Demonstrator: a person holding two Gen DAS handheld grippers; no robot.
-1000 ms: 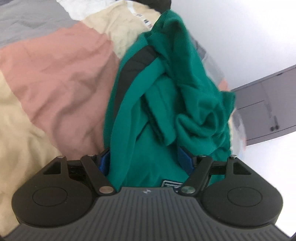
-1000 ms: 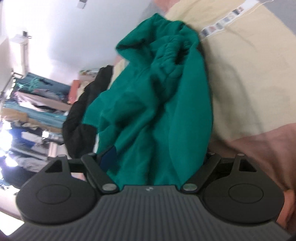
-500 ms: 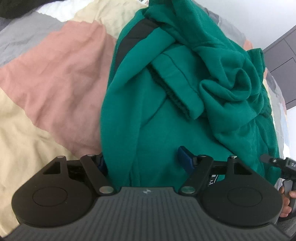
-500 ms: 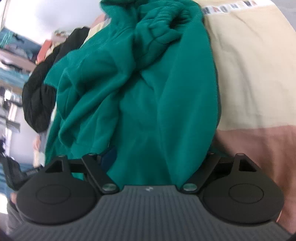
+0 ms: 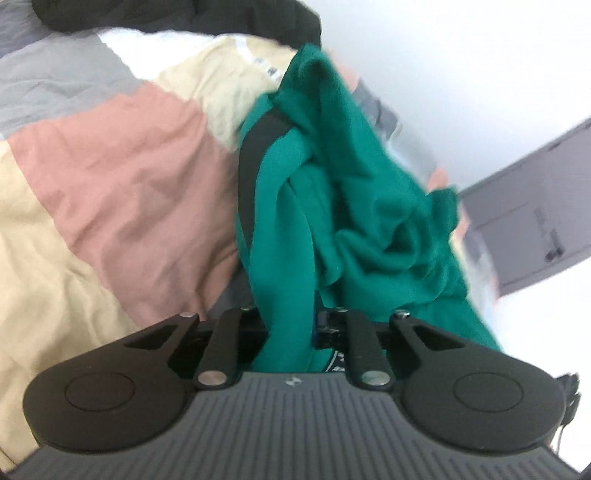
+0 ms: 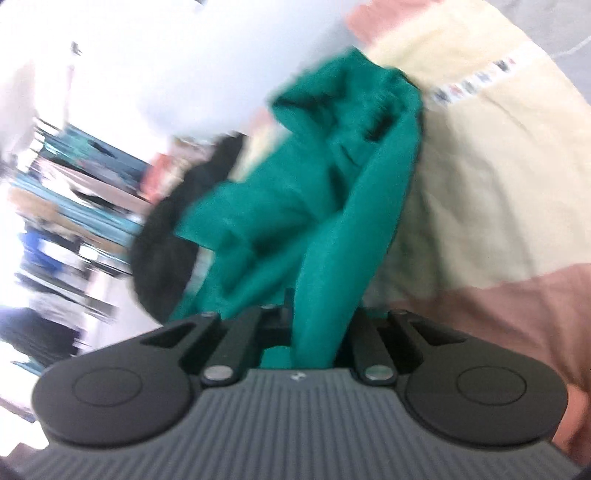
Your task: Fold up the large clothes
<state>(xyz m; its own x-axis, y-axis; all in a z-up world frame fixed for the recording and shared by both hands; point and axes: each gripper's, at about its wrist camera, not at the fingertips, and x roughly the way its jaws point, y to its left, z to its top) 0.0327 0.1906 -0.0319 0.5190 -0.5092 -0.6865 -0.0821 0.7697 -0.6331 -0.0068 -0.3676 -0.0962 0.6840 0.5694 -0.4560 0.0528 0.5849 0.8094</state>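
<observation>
A crumpled green sweatshirt (image 5: pixel 351 206) with a black stripe hangs bunched above the patchwork bedspread (image 5: pixel 122 177). In the left wrist view my left gripper (image 5: pixel 288 325) has its jaws closing, pinched on a rope of the green cloth that runs up from between them. The right wrist view is blurred. There my right gripper (image 6: pixel 317 325) also has its jaws closing tight on a fold of the green sweatshirt (image 6: pixel 332 192). The fingertips of both grippers are buried in fabric.
The bedspread has pink, cream and grey patches. A black garment (image 5: pixel 177 18) lies at its far edge and shows again as a black garment (image 6: pixel 159 258) beside the green one. A grey cabinet (image 5: pixel 535 229) stands to the right. A crowded clothes rack (image 6: pixel 55 206) is at the left.
Both grippers went from wide open around the green cloth to pinched on it. The sweatshirt is now pulled up into taut ropes, and both views have lifted away from the bed.
</observation>
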